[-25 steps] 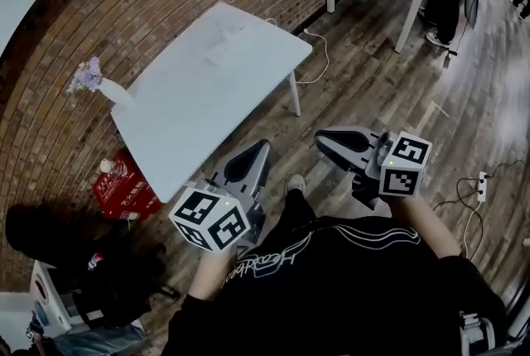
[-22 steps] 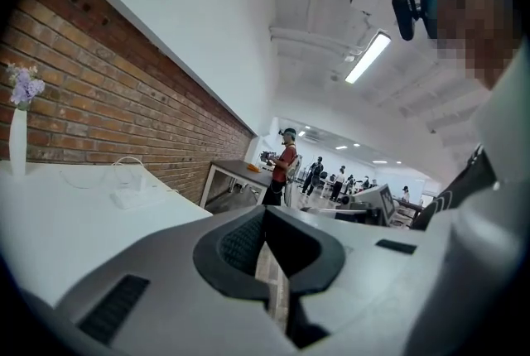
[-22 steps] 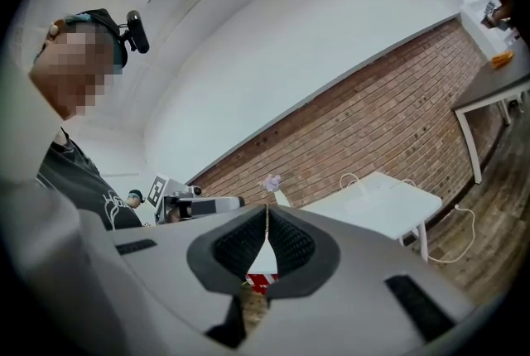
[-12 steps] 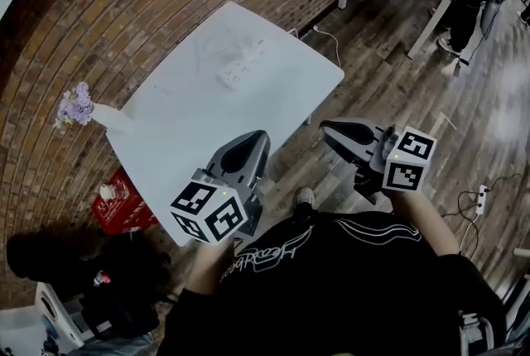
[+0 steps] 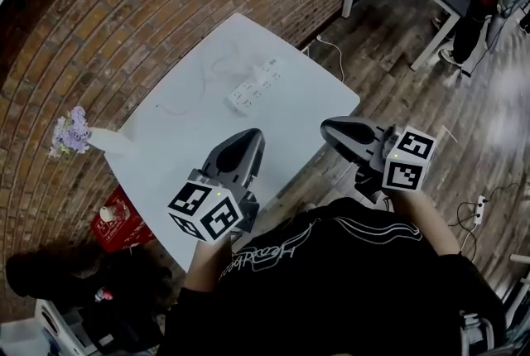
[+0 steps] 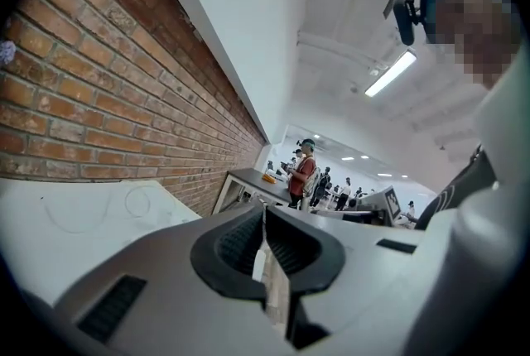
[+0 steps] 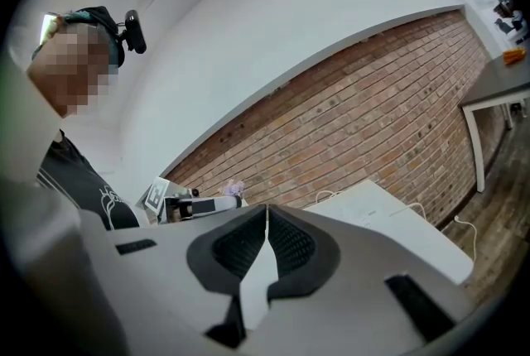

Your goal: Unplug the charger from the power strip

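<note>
Though flat, power strip (image 5: 254, 85) lengthwise toward upper right

A white rectangular table (image 5: 182, 127) stands on the wooden plank floor (image 5: 389, 81), under and ahead of the left gripper (image 5: 251, 136). Beyond that gripper's tip lies a white power strip (image 5: 255, 86). A white vase of purple flowers (image 5: 106, 139) stands well to the gripper's left.

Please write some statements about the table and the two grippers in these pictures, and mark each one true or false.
1. The white power strip lies on the white rectangular table. True.
2. The left gripper holds the power strip. False: its fingers are shut on nothing, apart from the strip.
3. A white vase of purple flowers stands at the table's corner by the brick wall. True.
4. The right gripper is wide open. False: its fingers are together.
</note>
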A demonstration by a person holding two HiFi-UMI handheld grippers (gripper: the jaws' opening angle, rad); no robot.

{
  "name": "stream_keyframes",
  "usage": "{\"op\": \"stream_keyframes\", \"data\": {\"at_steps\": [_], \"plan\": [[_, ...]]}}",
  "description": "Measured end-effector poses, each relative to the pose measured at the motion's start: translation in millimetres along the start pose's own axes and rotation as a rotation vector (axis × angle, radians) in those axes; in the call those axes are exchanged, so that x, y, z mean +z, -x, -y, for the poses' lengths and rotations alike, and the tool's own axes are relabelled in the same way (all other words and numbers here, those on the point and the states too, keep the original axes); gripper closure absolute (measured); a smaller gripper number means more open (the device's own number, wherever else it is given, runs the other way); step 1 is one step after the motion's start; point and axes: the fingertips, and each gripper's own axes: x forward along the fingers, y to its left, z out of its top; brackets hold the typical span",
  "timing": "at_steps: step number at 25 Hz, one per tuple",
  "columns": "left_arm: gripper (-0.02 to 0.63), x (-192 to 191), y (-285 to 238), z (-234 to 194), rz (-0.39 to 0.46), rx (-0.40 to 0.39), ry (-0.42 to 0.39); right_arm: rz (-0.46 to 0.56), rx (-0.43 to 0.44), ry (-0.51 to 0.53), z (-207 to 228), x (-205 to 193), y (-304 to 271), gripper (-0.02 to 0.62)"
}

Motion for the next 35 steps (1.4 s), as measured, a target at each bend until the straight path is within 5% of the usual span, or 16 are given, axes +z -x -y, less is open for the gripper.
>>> {"op": "stream_keyframes", "data": {"at_steps": [10,20,24,35], "plan": [[0.6,0.1,-15.3,-38.4,-0.013,0.069,0.02,0.006,0.007,-0.052,27.6,-1.0,-13.3,0.597],[0.594,-6.1,-41.5,-130.2,-0.088,0.235,0.016,-0.057,0.032,-0.085,78.8,3.8,-70.7,0.595],[0.488,-20.8,-51.7,-169.0,-0.126,0.273,0.072,-0.111,0.032,-0.092,93.8,2.1,-91.7,0.597],[0.411,-76.5,-84.4,-246.8,-0.24,0.274,0.202,-0.212,0.024,-0.136,135.8,-18.3,-135.0,0.597]]}}
